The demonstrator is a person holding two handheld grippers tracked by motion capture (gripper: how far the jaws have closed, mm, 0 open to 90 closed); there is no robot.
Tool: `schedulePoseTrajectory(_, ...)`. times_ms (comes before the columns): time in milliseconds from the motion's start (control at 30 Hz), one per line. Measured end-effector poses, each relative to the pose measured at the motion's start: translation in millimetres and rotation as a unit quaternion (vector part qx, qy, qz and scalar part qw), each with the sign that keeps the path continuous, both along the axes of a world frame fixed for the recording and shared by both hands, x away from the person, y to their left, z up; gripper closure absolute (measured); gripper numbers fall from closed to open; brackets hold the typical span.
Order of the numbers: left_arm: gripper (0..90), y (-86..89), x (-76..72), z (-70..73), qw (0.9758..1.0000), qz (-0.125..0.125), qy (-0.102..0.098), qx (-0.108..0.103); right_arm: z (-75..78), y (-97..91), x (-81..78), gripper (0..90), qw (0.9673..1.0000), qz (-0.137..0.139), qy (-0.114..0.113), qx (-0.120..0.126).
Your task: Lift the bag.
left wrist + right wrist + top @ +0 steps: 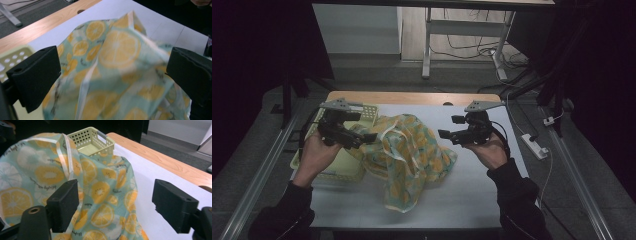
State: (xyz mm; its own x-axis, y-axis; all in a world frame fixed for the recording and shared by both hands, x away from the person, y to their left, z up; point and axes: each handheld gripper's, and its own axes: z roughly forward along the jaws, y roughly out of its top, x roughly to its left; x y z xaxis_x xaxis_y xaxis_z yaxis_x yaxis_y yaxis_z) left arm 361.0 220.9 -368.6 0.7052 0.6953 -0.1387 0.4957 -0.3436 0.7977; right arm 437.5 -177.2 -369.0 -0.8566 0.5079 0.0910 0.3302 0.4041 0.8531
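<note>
Left gripper (364, 138): jaws spread wide, released; in the left gripper view the cloth (117, 75) fills the gap between them, blurred, not pinched by either pad. Right gripper (443, 134): jaws also apart, nothing clamped; in the right gripper view the cloth (75, 187) lies past the left jaw, bare table (147, 202) under the gap.

Cloth (409, 155), teal with orange slices and a pale ribbon, sits bunched mid-table, one end draped over the rim of the basket (343, 170) at the left, the other trailing toward the near edge. Basket is yellow, perforated, by the table's left edge. Open white table (472, 195) right of and in front of the cloth; the right gripper hovers there, just clear of the cloth. Wooden strip (412, 97) along the far edge.
</note>
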Motion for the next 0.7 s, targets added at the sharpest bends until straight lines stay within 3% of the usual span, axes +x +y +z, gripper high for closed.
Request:
schedulePoseTrajectory(367,0.0,25.5,-29.5,-17.8,0.9995,0.03,0.007,-0.005,-20.2,-5.2,-12.8,3.9,0.9998,-0.005,-0.005,-0.017)
schedulePoseTrajectory(700,0.0,37.6,-57.5,-40.7,0.9985,0.052,0.005,-0.018,-35.9,-18.1,-27.8,2.3,0.9997,-0.015,-0.007,-0.02)
